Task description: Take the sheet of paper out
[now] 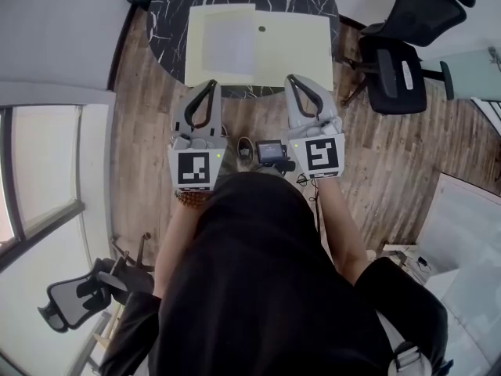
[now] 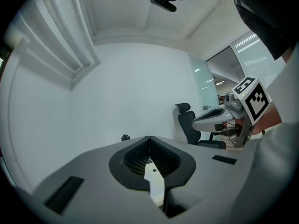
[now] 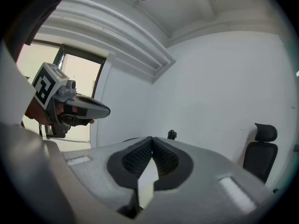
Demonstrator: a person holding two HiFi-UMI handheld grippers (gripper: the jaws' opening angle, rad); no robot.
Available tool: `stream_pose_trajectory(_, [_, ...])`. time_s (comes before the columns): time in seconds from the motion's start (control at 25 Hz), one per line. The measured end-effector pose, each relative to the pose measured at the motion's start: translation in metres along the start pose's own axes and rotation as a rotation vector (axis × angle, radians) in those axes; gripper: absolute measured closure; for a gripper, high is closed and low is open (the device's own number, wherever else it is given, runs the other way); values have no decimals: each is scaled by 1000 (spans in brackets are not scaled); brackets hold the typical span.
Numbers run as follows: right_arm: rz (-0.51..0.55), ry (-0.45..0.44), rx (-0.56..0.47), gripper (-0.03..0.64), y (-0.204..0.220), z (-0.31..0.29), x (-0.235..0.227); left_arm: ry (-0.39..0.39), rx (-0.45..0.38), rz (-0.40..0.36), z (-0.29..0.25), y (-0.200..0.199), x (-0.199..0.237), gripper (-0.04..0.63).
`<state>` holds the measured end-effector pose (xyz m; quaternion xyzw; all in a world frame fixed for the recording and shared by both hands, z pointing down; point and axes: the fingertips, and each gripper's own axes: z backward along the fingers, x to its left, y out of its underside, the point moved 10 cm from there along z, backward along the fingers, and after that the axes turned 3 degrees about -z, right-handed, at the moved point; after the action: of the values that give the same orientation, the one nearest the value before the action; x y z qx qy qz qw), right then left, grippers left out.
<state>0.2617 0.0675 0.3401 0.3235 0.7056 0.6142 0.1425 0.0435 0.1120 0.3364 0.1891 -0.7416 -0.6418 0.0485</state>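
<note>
- Head view: the left gripper (image 1: 212, 83) and right gripper (image 1: 290, 77) are held side by side, tips just at the near edge of a black marble table (image 1: 171, 12). On the table lies a cream folder (image 1: 293, 47). The sheet of paper (image 1: 228, 47) shows pale grey at the folder's left part, ahead of both grippers and untouched. An office chair (image 1: 398, 63) stands to the right.
- Left gripper view: the jaws are clenched tip to tip, with nothing between them. The other gripper shows at right.
- Right gripper view: the jaws are likewise pressed together and empty, pointing toward a white wall (image 3: 224, 87).
</note>
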Motion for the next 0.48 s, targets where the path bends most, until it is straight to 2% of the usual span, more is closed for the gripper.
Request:
stream_pose_trajectory(0.24, [4, 0, -1, 618, -2, -9, -4, -9, 6, 7, -1, 3, 6, 598])
stream_pose_trajectory(0.48, [28, -5, -8, 618, -9, -22, -6, 5, -27, -27, -10, 7, 18, 598])
